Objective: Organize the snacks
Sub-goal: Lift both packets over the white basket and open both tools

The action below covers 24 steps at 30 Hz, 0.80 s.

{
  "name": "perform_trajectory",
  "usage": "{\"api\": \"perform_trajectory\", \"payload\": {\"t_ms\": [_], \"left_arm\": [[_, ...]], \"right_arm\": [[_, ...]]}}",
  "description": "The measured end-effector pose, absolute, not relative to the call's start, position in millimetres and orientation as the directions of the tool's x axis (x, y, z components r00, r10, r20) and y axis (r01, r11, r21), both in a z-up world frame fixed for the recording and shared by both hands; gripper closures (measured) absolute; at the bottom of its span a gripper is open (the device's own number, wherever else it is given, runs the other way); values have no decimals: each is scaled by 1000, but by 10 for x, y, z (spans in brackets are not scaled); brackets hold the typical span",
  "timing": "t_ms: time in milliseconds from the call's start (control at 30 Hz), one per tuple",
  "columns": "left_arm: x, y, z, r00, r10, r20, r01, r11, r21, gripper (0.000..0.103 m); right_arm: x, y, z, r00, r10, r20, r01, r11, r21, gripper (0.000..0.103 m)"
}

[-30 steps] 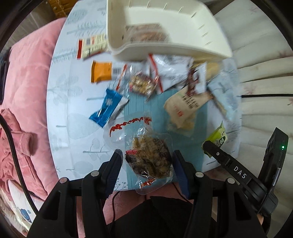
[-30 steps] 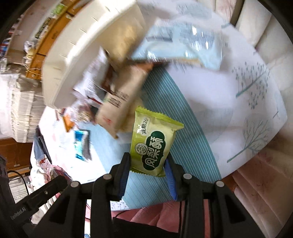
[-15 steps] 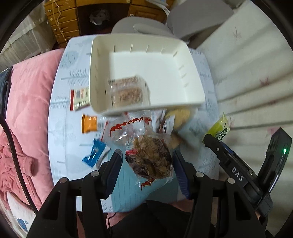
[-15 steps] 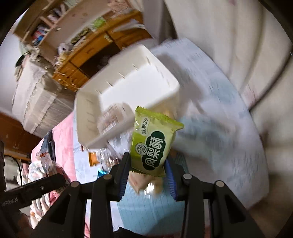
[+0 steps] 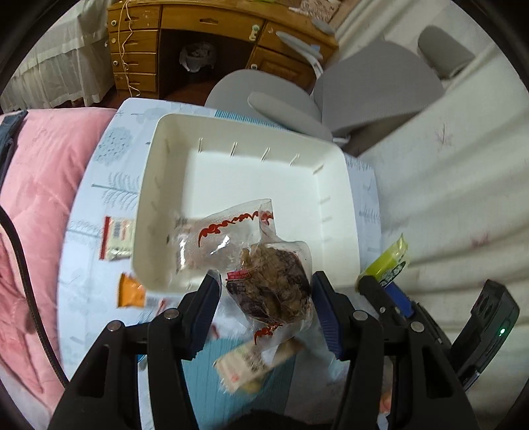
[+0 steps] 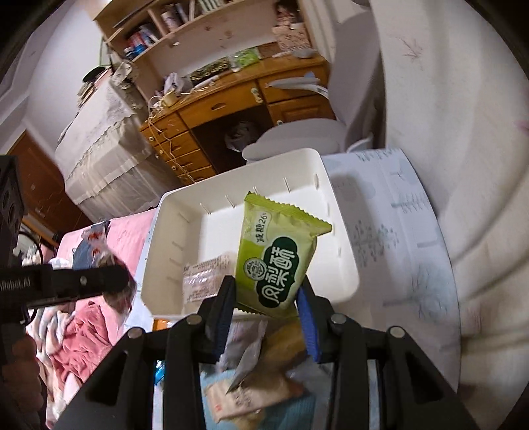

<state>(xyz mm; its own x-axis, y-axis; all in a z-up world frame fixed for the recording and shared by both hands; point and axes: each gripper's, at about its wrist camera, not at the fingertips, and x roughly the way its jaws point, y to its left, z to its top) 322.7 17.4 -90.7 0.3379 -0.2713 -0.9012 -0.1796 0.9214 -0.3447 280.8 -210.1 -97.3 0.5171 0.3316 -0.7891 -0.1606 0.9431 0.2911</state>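
My left gripper (image 5: 264, 297) is shut on a clear bag of brown snack (image 5: 264, 281), held over the near edge of the white bin (image 5: 337, 211). My right gripper (image 6: 264, 297) is shut on a green snack packet (image 6: 274, 251), held above the near rim of the same bin (image 6: 347, 258). A clear wrapped snack (image 6: 201, 274) lies inside the bin near its front wall. The right gripper with the green packet (image 5: 386, 264) shows at the right of the left wrist view.
Loose snacks lie on the blue-patterned tablecloth (image 5: 86, 271): a red-and-white packet (image 5: 115, 238), an orange packet (image 5: 130, 291), a beige packet (image 5: 251, 364). A pink blanket (image 5: 36, 185) is at the left, a grey chair (image 5: 363, 89) and a wooden desk (image 5: 198, 26) beyond.
Both grippers have lifted from the table with their snacks and moved forward towards the bin. The bin now sits directly beneath and ahead of them.
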Motion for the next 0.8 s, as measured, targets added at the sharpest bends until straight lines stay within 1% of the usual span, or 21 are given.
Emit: {"api": "perform_trajectory", "payload": {"t_ms": [67,233,367,500,800], "left_arm": [[3303,171,-987,363,-286,-887,-171,915,-365,48],[3430,115,-1232,386,-288,-876,-148,918,-367,47],[3426,40,-1321,375,-249,-893,-138,938,-319,43],[3351,5,-1329,360,-241,-902,-136,942,-306,43],[3077,-11,-1122,379,-229,-897,-118,949,-292,43]], "right_arm": [[2912,-2106,-1019,526,337,-781,-187,942,280,66],[3073,-2132,-1118,533,362,-765,-229,932,282,66],[3156,-2155,-1208,517,370,-772,-236,928,287,65],[3198,-2201,-1254,496,388,-777,-218,922,321,64],[3037,-2261,-1077,537,376,-756,-209,927,312,64]]}}
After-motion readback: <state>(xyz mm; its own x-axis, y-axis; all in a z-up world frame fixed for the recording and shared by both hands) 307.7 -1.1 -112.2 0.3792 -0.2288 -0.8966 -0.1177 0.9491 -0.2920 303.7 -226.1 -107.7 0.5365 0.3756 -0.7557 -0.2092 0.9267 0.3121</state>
